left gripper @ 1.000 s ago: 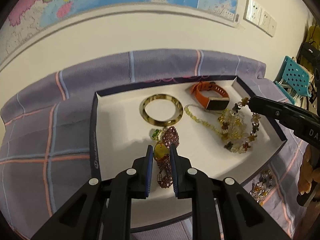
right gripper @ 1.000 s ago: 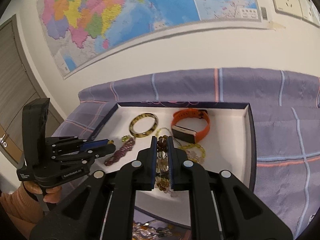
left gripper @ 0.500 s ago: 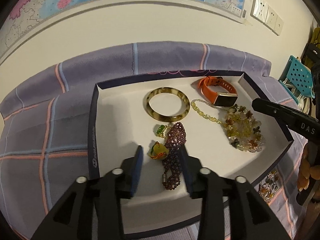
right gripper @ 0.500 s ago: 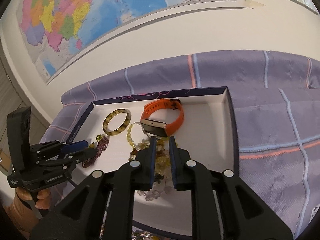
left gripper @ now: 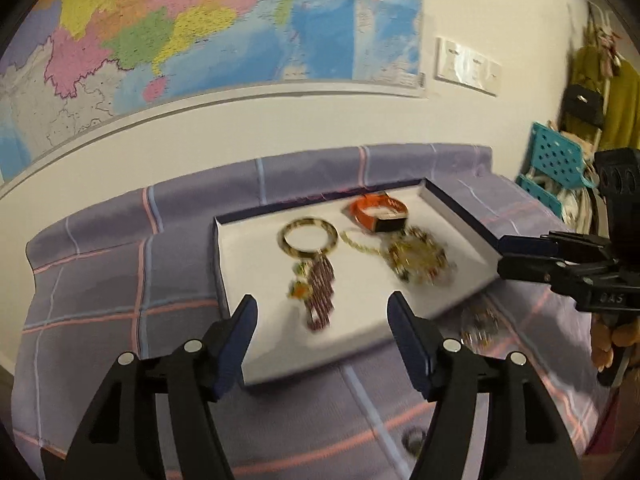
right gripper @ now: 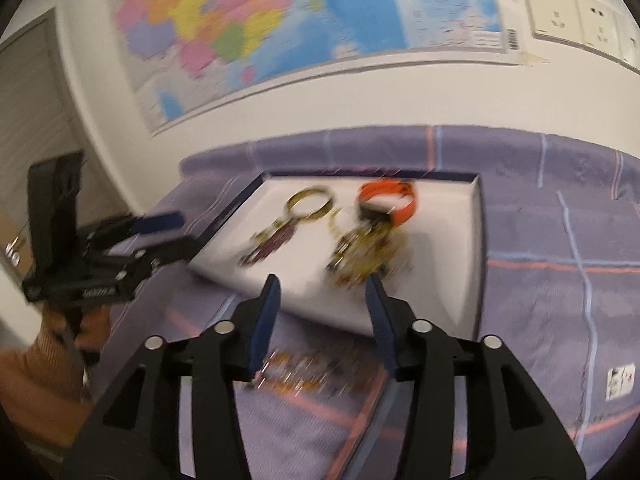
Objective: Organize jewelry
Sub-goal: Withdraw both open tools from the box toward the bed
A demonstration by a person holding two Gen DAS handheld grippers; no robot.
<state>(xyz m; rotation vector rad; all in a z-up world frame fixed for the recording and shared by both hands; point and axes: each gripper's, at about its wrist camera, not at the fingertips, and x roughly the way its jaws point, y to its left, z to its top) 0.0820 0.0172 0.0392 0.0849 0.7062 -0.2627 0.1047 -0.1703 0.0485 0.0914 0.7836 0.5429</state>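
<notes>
A white tray (left gripper: 260, 280) with a dark rim lies on a purple checked cloth. In it lie a tortoiseshell bangle (left gripper: 308, 237), an orange watch band (left gripper: 378, 210), a purple beaded bracelet (left gripper: 320, 292) and a yellow bead necklace (left gripper: 420, 260). My left gripper (left gripper: 322, 344) is open and empty, back from the tray's near edge. My right gripper (right gripper: 322, 312) is open and empty above the tray's near edge (right gripper: 320, 312). Both views are blurred.
More beaded jewelry (right gripper: 312, 372) lies on the cloth in front of the tray, also in the left wrist view (left gripper: 478, 324). A wall with a map stands behind. A teal chair (left gripper: 556, 164) is at the far right.
Both grippers have opened, let go of their jewelry in the tray, and pulled back and up. The purple bracelet and the yellow necklace now lie in the tray.
</notes>
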